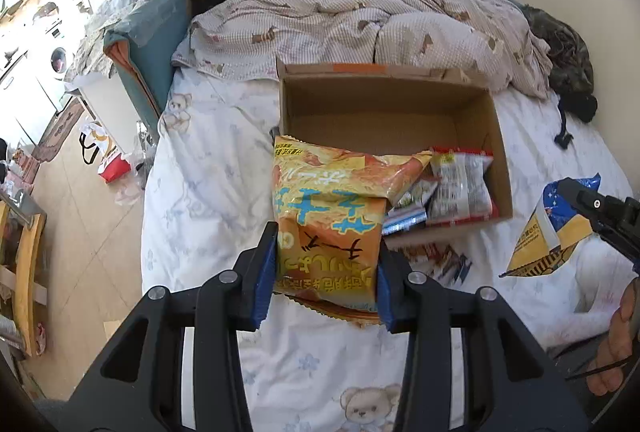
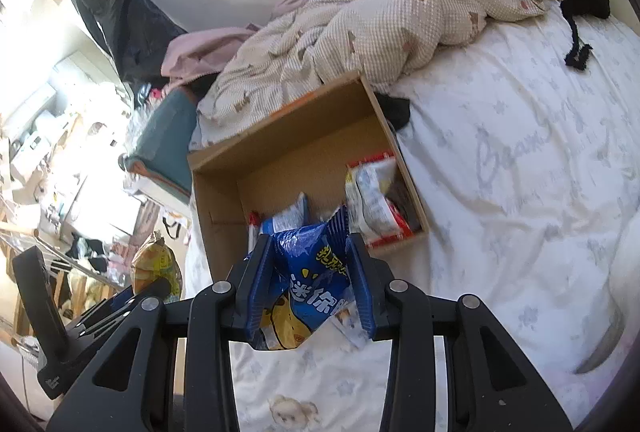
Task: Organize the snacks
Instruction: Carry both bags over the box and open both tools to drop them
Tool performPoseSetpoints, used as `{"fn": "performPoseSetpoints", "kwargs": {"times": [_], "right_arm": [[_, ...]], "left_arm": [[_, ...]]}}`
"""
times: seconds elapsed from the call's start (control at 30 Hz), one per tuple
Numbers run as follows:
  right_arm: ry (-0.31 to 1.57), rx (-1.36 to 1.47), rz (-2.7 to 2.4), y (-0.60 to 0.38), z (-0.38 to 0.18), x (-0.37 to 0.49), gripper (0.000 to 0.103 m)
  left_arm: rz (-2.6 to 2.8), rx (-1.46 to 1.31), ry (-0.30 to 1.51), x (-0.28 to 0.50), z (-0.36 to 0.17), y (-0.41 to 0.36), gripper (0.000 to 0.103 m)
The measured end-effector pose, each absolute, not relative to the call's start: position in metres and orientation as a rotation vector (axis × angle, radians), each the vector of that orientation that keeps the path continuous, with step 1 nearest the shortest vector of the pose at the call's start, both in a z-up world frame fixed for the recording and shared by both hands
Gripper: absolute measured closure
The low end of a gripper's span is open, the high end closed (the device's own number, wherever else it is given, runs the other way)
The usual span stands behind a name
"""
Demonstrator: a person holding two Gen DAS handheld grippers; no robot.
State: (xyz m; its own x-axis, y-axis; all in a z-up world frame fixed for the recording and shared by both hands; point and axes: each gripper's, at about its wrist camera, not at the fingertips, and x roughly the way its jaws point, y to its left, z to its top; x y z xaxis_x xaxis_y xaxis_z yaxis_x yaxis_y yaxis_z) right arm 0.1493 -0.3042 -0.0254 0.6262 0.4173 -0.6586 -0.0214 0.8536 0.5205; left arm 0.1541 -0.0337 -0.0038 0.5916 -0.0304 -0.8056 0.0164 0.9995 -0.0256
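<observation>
My left gripper (image 1: pixel 326 256) is shut on an orange chip bag (image 1: pixel 324 207) and holds it over the near left edge of an open cardboard box (image 1: pixel 384 103) on the bed. My right gripper (image 2: pixel 310 260) is shut on a blue and yellow snack bag (image 2: pixel 308 284), held above the bed just in front of the box (image 2: pixel 288 155). The same blue bag (image 1: pixel 552 232) shows at the right of the left wrist view, and the orange bag (image 2: pixel 158 264) at the left of the right wrist view. Several snack packets (image 1: pixel 460 183) lie in the box's near right part.
A crumpled checked quilt (image 1: pixel 360 15) lies behind the box. A dark garment (image 1: pixel 568 59) sits at the bed's far right. A teal cushion (image 1: pixel 152 39) stands at the bed's left edge. A snack packet (image 1: pixel 440 260) lies on the white sheet (image 1: pixel 200 191) in front of the box.
</observation>
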Motion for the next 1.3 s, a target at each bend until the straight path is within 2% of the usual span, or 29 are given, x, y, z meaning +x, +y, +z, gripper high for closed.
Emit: {"fn": "performPoseSetpoints", "kwargs": {"times": [0.47,0.97,1.07,1.1,1.13,1.17,1.23,1.3], "right_arm": [[0.875,0.475,0.229,-0.296,-0.036,0.219,0.064],[0.935,0.458,0.229,-0.276,-0.067,0.273,0.064],[0.931,0.479,0.241,-0.269,-0.07,0.279,0.056],[0.936,0.483,0.249,-0.267,-0.071,0.28,0.045],[0.932,0.486,0.257,-0.266,-0.072,0.28,0.038],[0.925,0.487,0.261,-0.266,-0.072,0.28,0.026],[0.917,0.467,0.251,-0.265,-0.071,0.278,0.023],[0.92,0.453,0.256,-0.265,-0.07,0.278,0.023]], "left_arm": [[-0.035,0.032,0.925,0.218,-0.011,-0.043,0.066],[-0.047,-0.067,0.994,0.265,-0.059,-0.037,0.065],[-0.068,-0.056,0.979,0.268,-0.06,-0.043,0.063],[-0.08,-0.055,0.977,0.268,-0.06,-0.044,0.062],[-0.089,-0.047,0.983,0.268,-0.061,-0.047,0.06],[-0.096,-0.036,0.992,0.269,-0.062,-0.049,0.057],[-0.11,-0.027,1.012,0.268,-0.065,-0.052,0.031],[-0.117,-0.038,1.008,0.266,-0.064,-0.051,0.023]]}}
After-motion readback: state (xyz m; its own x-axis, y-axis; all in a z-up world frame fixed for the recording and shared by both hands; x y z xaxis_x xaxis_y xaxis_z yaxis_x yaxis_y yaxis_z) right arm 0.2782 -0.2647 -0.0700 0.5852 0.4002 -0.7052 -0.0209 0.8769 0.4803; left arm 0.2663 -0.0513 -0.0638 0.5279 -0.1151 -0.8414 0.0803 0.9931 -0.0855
